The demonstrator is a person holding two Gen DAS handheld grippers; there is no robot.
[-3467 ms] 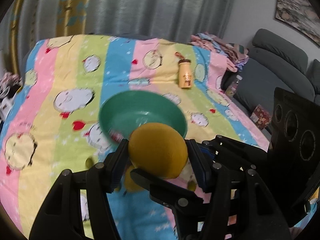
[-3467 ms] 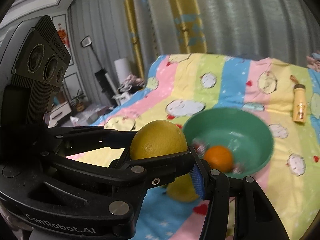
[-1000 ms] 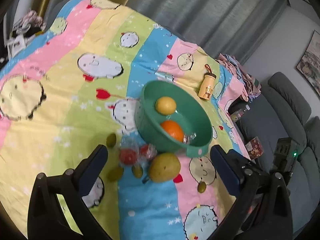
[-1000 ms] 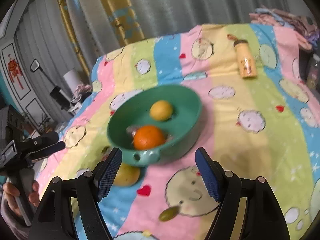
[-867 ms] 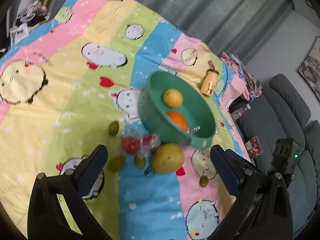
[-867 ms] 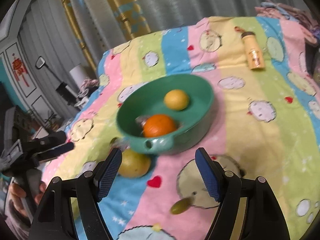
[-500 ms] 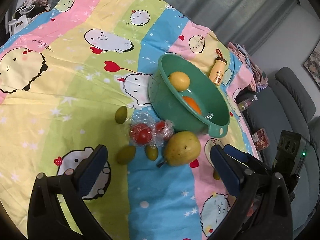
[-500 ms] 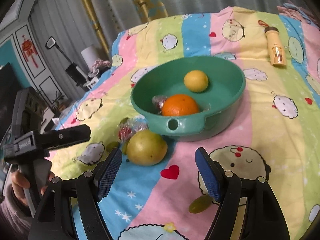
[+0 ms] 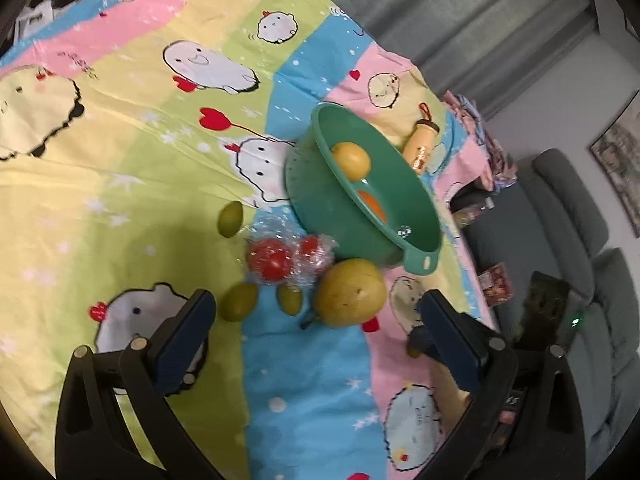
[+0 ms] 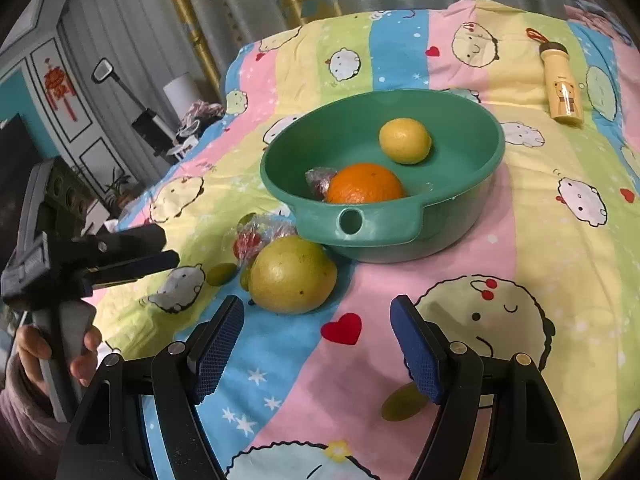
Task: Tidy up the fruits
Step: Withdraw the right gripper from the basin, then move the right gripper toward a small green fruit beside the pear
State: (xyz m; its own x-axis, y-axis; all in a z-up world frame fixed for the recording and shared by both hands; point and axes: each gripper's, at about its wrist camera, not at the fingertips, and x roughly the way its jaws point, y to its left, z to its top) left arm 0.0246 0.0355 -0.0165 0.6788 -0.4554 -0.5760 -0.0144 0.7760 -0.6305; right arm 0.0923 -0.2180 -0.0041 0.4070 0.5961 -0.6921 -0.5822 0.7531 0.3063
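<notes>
A green bowl [image 10: 472, 196] [image 9: 304, 184] on the striped bedspread holds an orange [image 10: 364, 184] [image 9: 372, 204], a lemon [image 10: 405, 140] [image 9: 351, 160] and a small wrapped fruit [image 10: 318, 182]. In front of it lie a big yellow-green pear [image 10: 292, 274] [image 9: 350, 298], wrapped red tomatoes [image 9: 288, 258] [image 10: 256, 236] and several small green fruits [image 9: 239, 302]. My left gripper [image 9: 316, 328] hangs open above the pear and small fruits. My right gripper [image 10: 318, 334] is open too, empty, just short of the pear; one green fruit [image 10: 402, 402] lies by its right finger.
A yellow bottle [image 10: 562, 88] [image 9: 422, 148] lies beyond the bowl. A grey sofa [image 9: 568, 216] stands past the bed's right edge. A hand [image 10: 36, 356] holds the left gripper's handle at the left of the right wrist view. Curtains hang behind the bed.
Both grippers, earlier shut on yellow fruits, are now open and empty. Both have come lower and closer to the pear and the loose fruits; the lemon and orange lie in the bowl.
</notes>
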